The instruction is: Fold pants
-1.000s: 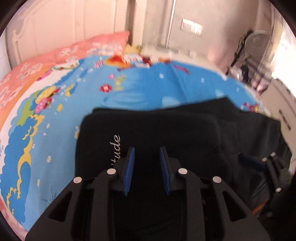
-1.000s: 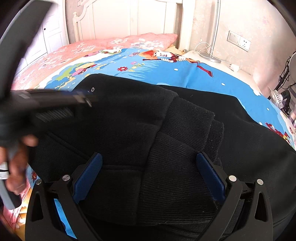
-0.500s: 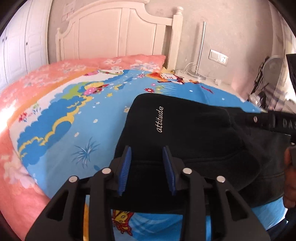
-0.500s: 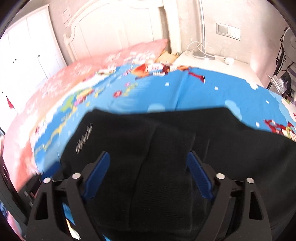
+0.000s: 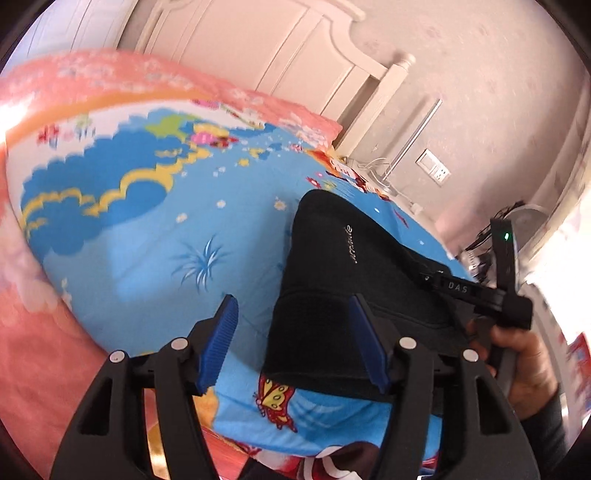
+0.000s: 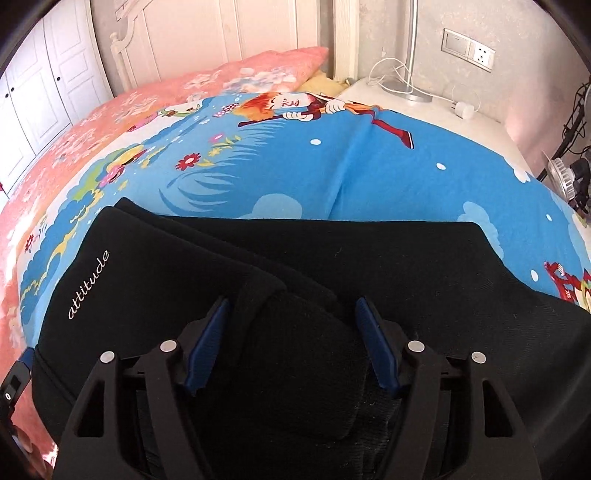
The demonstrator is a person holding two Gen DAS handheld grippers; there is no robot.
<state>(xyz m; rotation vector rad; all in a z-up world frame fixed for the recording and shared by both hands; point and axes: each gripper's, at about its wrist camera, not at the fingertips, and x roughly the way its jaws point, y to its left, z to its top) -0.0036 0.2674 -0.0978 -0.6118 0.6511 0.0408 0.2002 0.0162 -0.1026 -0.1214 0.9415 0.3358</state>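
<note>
Black folded pants (image 6: 388, 273) with white "attitude" lettering lie on the blue cartoon bedsheet (image 6: 332, 177). My right gripper (image 6: 291, 332) hovers low over their near part. Its jaws are closing around a raised fold of the fabric, and the blue pads (image 6: 378, 350) do not clearly press on it. In the left wrist view the pants (image 5: 332, 258) lie right of centre. My left gripper (image 5: 293, 332) is tilted at their left near corner and its jaws are opening. One pad overlaps the cloth and the other stands over the sheet. A hand (image 5: 524, 365) holds the right gripper (image 5: 476, 291) over the pants.
A white headboard (image 6: 221, 33) and a pink pillow (image 6: 258, 70) lie at the far end of the bed. A nightstand with a lamp base and cables (image 6: 413, 92) stands by the wall socket (image 6: 469, 48). A fan (image 6: 565, 173) stands at the right. The near bed edge shows pink sheet (image 5: 55, 350).
The left gripper slid to the pants' left corner, rolled, and its jaws widened off the cloth. The right gripper's jaws narrowed from wide open and it shifted over the folded pants.
</note>
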